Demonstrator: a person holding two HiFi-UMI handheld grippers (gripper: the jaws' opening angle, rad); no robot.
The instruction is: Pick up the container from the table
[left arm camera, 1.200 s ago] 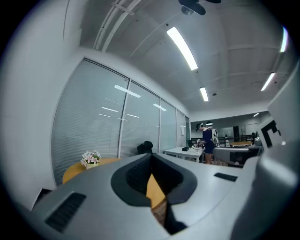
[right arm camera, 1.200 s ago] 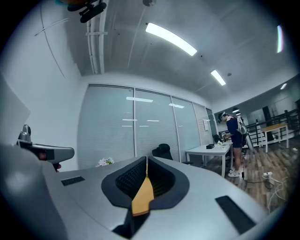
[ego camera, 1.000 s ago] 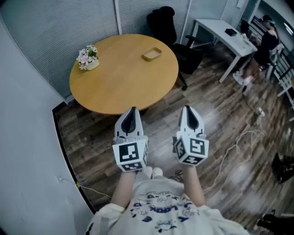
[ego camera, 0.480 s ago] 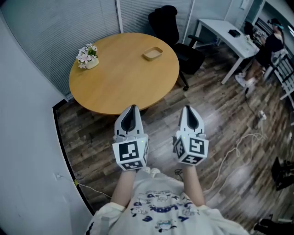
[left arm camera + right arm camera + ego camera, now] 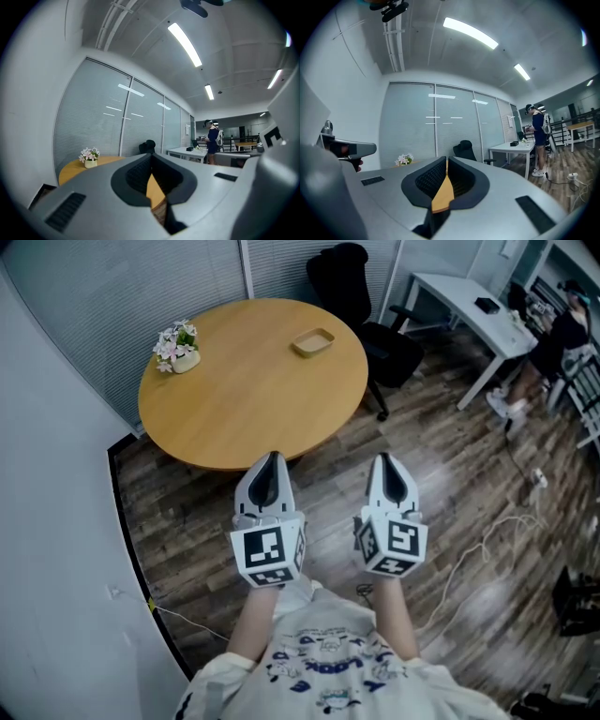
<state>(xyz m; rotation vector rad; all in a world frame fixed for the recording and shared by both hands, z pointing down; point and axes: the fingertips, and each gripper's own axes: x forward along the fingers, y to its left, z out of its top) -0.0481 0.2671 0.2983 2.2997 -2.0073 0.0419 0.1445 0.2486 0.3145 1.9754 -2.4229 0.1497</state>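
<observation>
The container (image 5: 312,340) is a shallow tan tray lying on the far right part of a round wooden table (image 5: 244,399). Both grippers hang over the wooden floor, just short of the table's near edge and well away from the container. My left gripper (image 5: 272,458) is shut with nothing in it, and so is my right gripper (image 5: 383,461). In the left gripper view the closed left gripper (image 5: 151,157) points level at the table. In the right gripper view the right gripper (image 5: 446,161) does the same. The container is hidden in both gripper views.
A small pot of flowers (image 5: 178,348) stands at the table's far left. A black office chair (image 5: 352,277) sits behind the table, and a white desk (image 5: 469,306) with a person (image 5: 562,329) lies at the right. Cables (image 5: 487,540) trail on the floor. A wall (image 5: 56,521) runs close on the left.
Both grippers have edged a little forward toward the table, still shut. The table and the container now sit slightly higher in the head view.
</observation>
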